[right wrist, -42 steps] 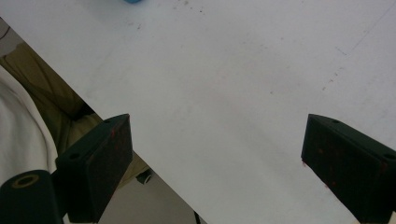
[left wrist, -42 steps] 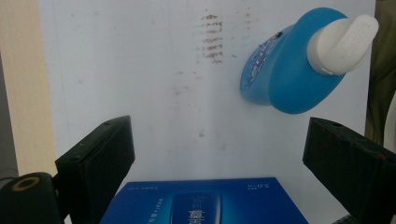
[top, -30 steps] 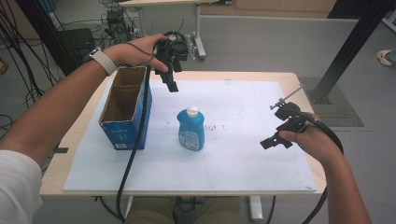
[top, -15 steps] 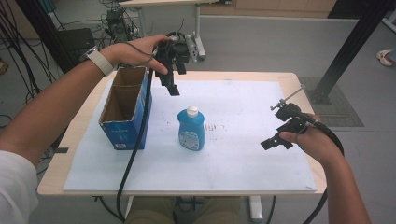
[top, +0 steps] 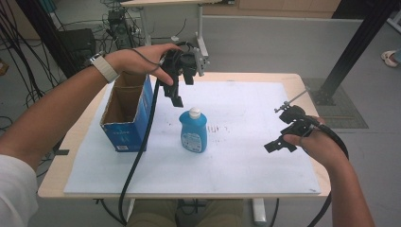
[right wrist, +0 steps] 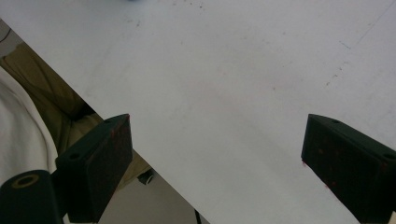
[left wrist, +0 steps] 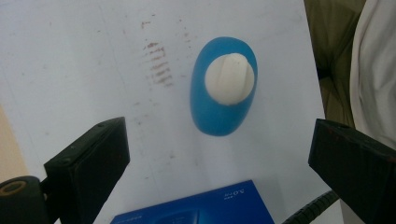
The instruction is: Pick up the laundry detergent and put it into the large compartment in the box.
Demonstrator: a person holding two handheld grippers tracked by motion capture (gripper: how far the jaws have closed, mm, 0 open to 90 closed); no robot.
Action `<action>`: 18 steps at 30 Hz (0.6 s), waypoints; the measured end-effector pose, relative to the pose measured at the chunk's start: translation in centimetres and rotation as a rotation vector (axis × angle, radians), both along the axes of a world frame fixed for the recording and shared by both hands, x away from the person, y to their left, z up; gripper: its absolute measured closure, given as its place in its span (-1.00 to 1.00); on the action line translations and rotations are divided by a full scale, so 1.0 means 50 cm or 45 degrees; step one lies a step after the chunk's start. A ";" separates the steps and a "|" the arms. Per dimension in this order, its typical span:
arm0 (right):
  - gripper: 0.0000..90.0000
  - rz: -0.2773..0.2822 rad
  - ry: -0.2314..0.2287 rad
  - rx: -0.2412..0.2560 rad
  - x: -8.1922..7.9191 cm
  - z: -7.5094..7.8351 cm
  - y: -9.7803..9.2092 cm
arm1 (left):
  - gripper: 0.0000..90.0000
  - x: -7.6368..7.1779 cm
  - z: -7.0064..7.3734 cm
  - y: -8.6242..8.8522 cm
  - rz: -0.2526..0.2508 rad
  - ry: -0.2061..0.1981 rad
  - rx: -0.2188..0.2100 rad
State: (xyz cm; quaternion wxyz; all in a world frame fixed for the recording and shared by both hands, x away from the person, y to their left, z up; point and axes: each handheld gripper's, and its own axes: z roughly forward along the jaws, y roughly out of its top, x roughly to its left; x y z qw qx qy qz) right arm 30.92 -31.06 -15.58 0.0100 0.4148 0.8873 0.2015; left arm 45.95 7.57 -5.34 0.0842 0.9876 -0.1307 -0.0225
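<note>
Blue and squat, the bottle stands upright on the white sheet that covers the tabletop, a little left of the middle, its white cap on top. Just to its left sits an open cardboard box with blue sides, near the sheet's left edge; bottle and box stand close but apart.

From where I stand the left tongs hang in the air above the far part of the sheet, between the box's far end and the bottle, pointing down, with their cable trailing across the box's side and off the near edge. Seen from the left gripper view, their two black jaws stand wide apart with nothing between them; the bottle lies below, cap facing up, and a blue corner of the box shows at the bottom.

The right tongs are held low over the sheet's right side, well apart from the bottle. The right gripper view has their jaws spread wide too, empty, over bare white sheet near its edge.
</note>
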 end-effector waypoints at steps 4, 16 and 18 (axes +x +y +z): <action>-0.80 -0.003 0.002 0.003 -0.001 -0.002 -0.001 | -0.88 -0.006 -0.008 -0.013 -0.018 -0.004 0.022; -0.80 -0.006 -0.002 0.008 -0.005 -0.005 -0.006 | -0.86 -0.023 -0.029 -0.046 -0.064 -0.014 0.054; -0.80 -0.006 -0.001 0.010 -0.005 -0.005 -0.006 | -0.85 -0.025 -0.032 -0.050 -0.071 -0.017 0.058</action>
